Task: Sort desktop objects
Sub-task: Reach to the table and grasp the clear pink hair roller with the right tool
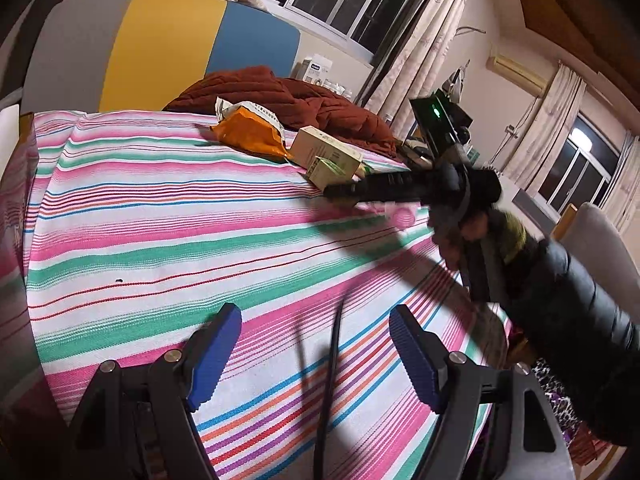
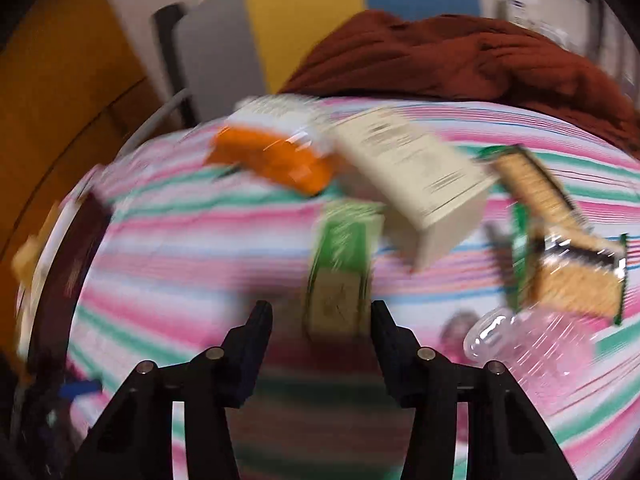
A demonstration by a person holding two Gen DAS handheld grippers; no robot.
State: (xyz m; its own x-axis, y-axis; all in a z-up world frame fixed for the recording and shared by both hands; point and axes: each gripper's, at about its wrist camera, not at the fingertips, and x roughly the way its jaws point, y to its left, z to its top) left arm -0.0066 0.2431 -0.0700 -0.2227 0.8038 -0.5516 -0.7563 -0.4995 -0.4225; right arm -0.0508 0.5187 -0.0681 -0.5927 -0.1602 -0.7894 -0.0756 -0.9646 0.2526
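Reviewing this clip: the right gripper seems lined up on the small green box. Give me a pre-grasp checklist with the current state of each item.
1. Right gripper open: ok, jaws spread.
2. Small green box between the fingers: ok, its near end sits in the gap.
3. Fingers touching the box: cannot tell, the right wrist view is motion-blurred.
4. Neighbours clear: not ok, the beige box lies right against its far end.
5. Left gripper out of the way: ok, open over bare striped cloth.

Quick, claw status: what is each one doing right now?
Left claw: open, holding nothing, above the striped cloth.
Right claw: open, holding nothing; a small green box sits just ahead between its fingers.
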